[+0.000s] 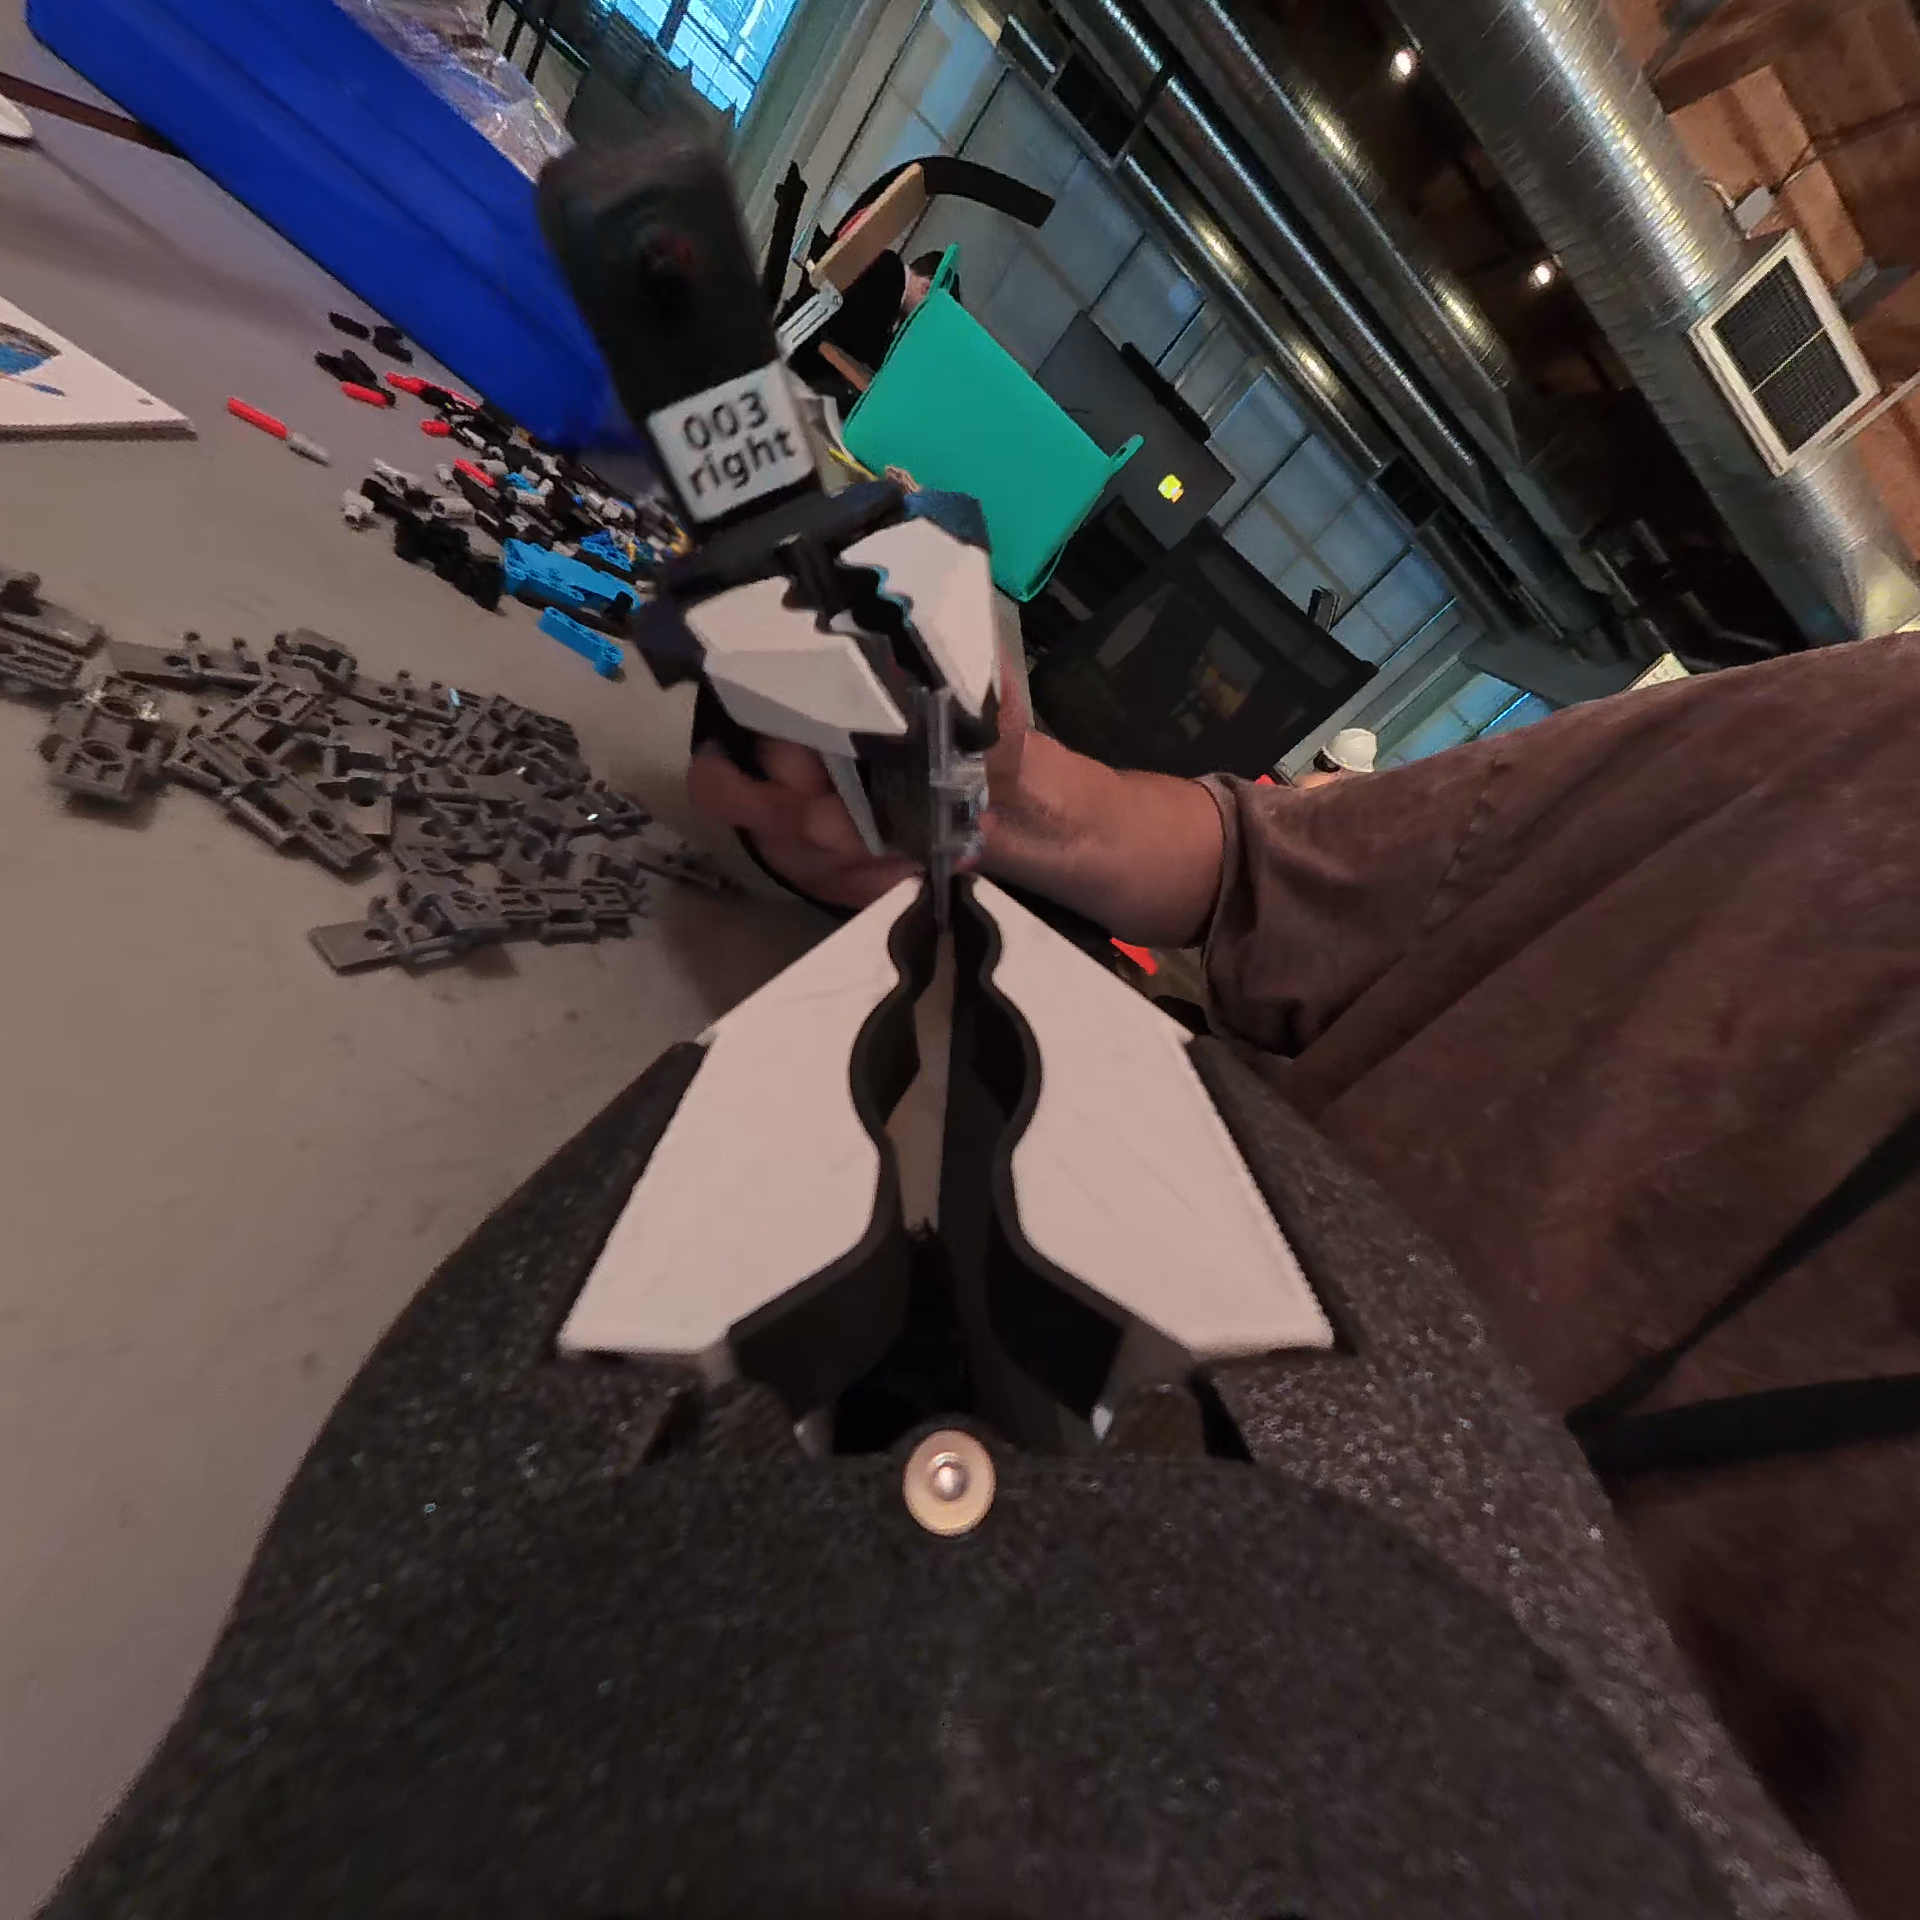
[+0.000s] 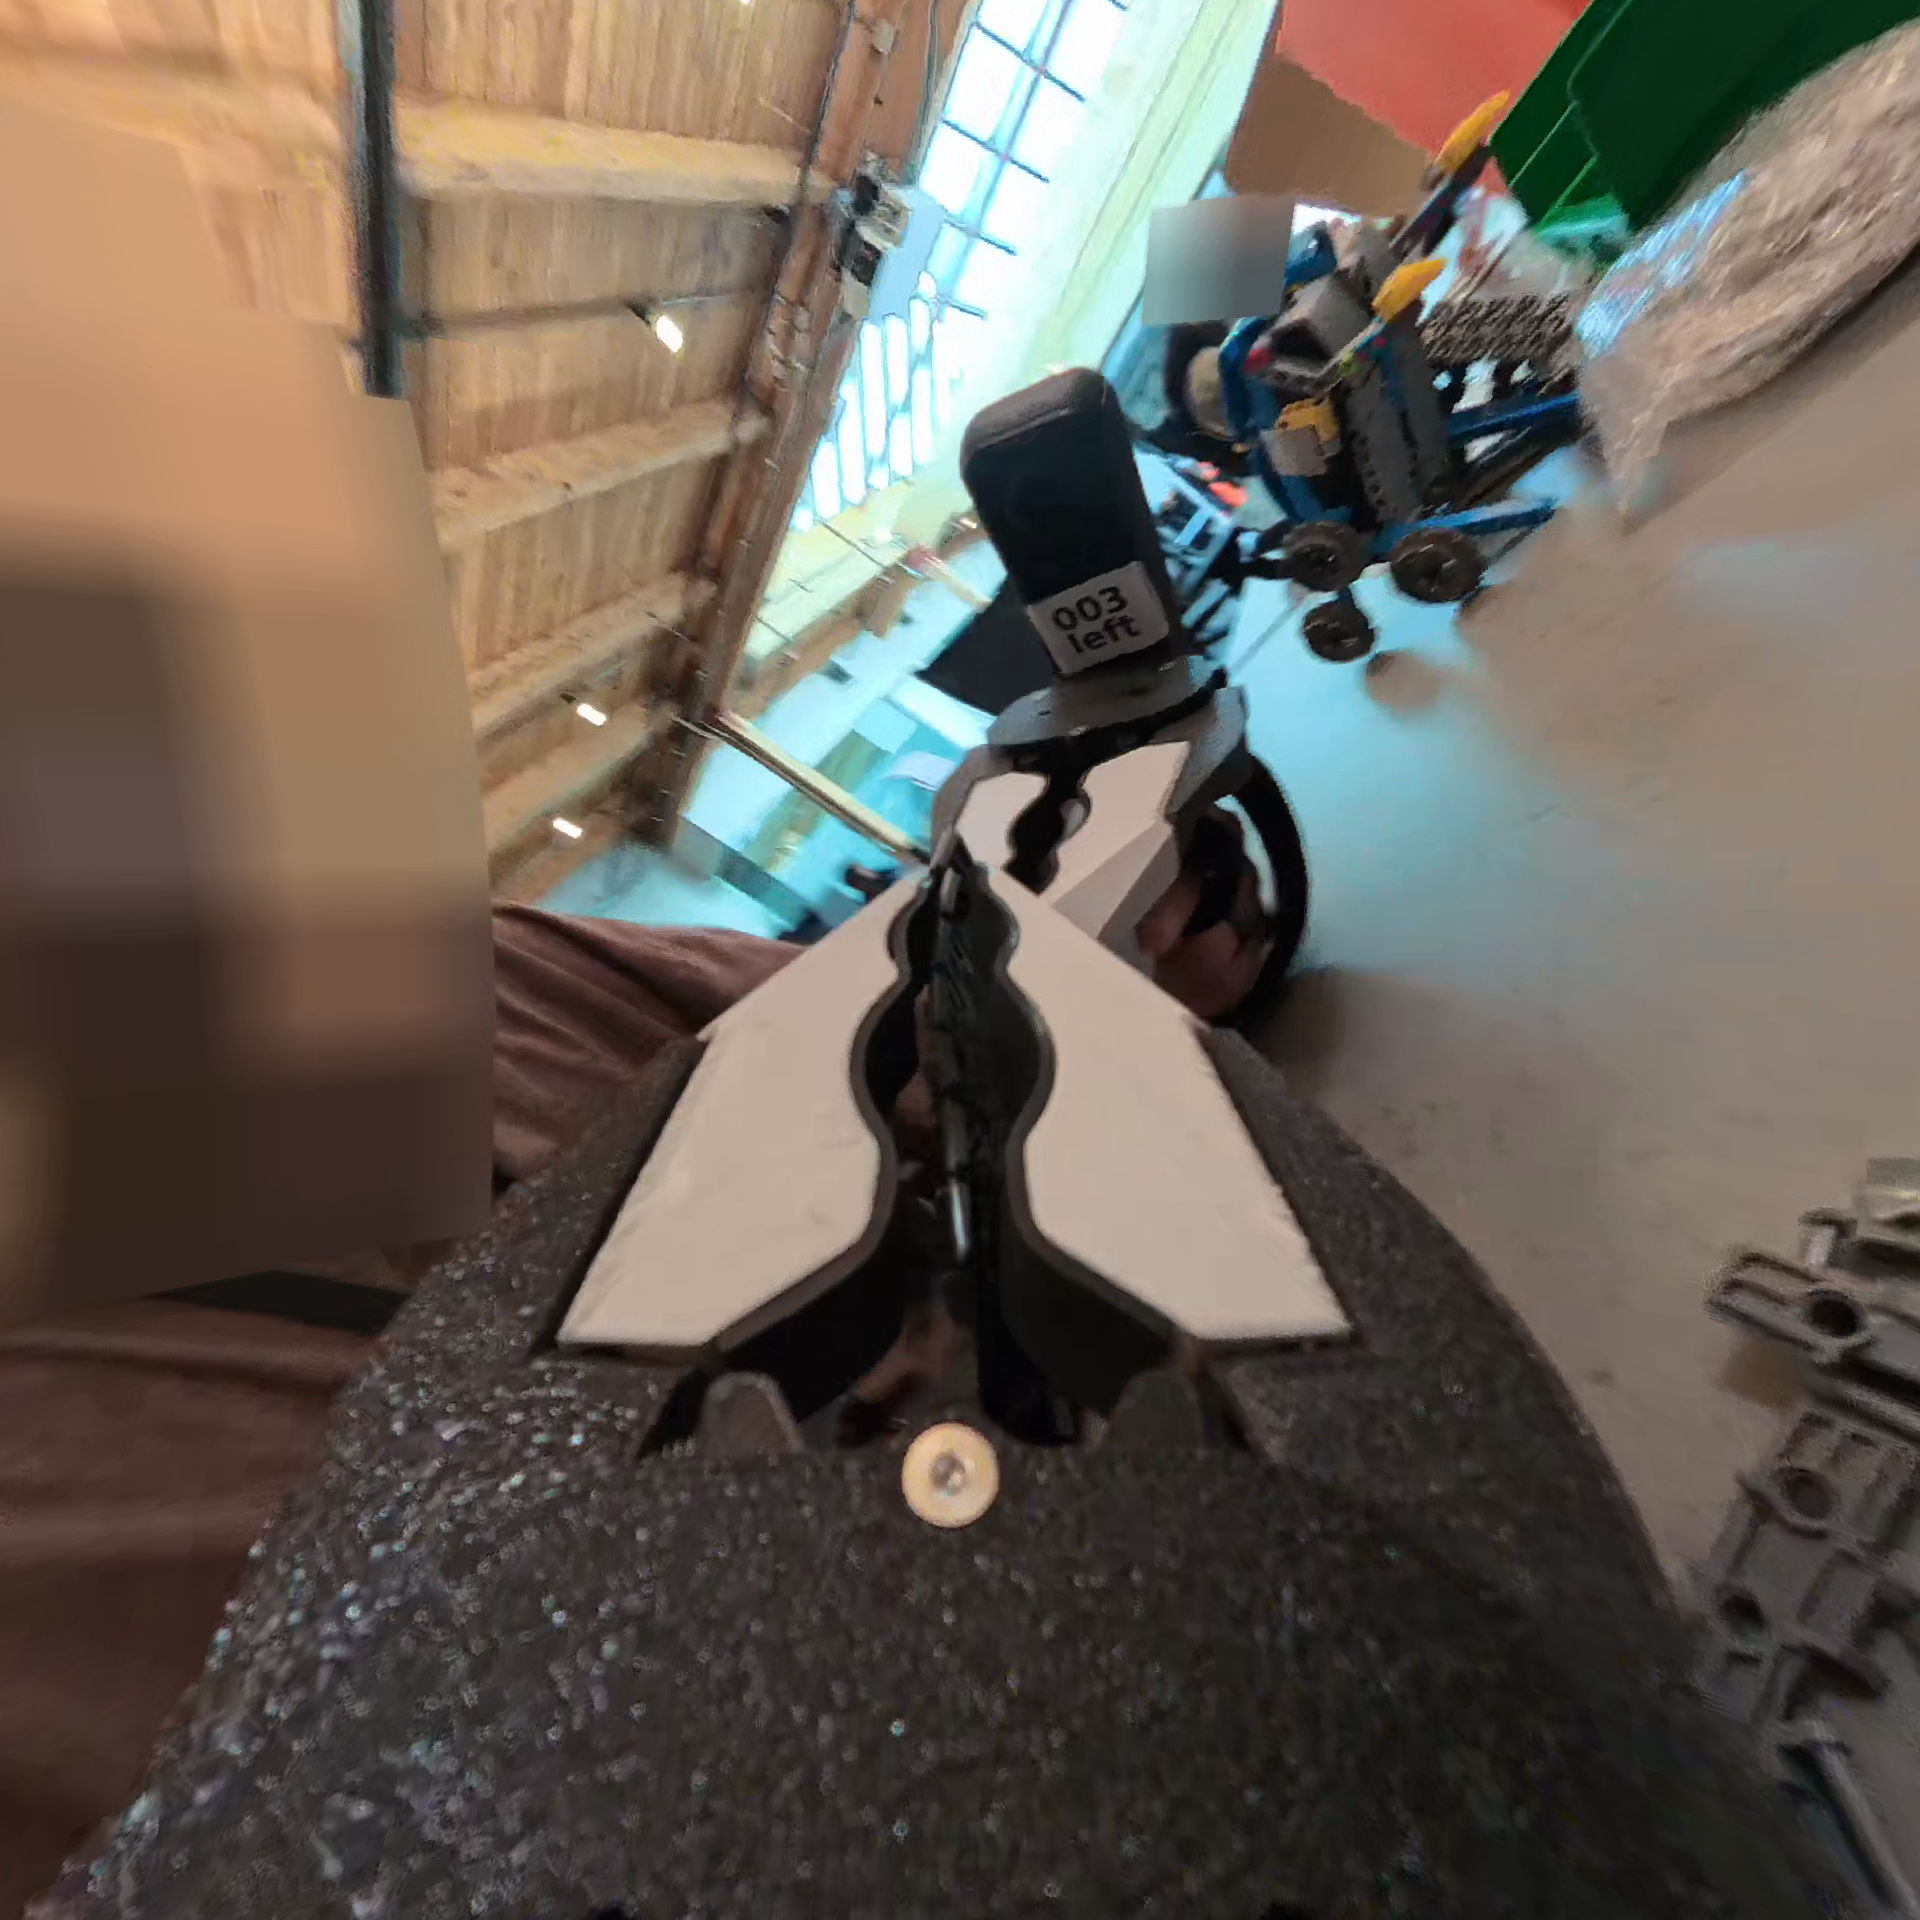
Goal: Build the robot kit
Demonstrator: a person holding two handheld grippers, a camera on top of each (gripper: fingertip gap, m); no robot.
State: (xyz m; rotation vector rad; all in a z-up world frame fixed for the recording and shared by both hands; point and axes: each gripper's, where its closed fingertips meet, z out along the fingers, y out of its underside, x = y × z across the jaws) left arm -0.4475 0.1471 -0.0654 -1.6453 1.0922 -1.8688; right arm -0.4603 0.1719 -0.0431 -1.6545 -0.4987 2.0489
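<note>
While both grippers, left (image 1: pixel 940 894) and right (image 2: pixel 951 883), pinch one thin grey strip (image 1: pixel 948 800) above the table (image 1: pixel 208 1143), twisting could snap it

Left tongs (image 1: pixel 940 894) and right tongs (image 2: pixel 951 883) meet tip to tip, both nearly closed.

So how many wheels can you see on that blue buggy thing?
3 wheels on the blue buggy: two side by side under it, and one lower down in front. More may be hidden behind.
</note>
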